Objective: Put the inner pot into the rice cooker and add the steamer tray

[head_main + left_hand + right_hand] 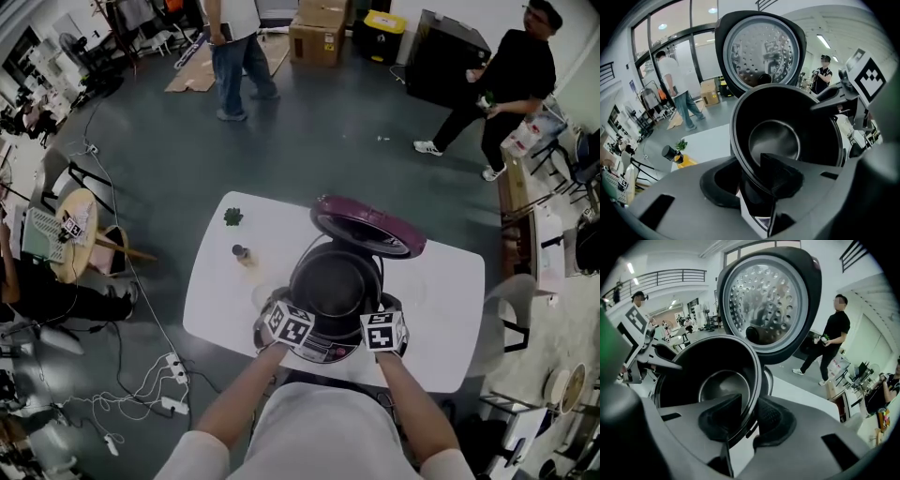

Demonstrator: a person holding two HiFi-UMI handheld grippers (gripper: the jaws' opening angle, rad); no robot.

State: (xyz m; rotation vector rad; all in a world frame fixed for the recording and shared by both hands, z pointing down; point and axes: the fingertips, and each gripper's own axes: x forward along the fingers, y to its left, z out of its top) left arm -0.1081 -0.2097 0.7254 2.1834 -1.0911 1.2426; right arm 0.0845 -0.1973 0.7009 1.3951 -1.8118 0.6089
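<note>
At rice cooker (pixel 330 352): left claw (pixel 753 180), right claw (pixel 743 420) straddle inner pot (pixel 333 281) rim.

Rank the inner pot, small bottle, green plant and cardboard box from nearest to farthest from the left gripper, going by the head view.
1. inner pot: its rim sits between the left gripper jaws.
2. small bottle: on the table, farther left.
3. green plant: near the table's far-left corner.
4. cardboard box: across the room, top of view.
</note>
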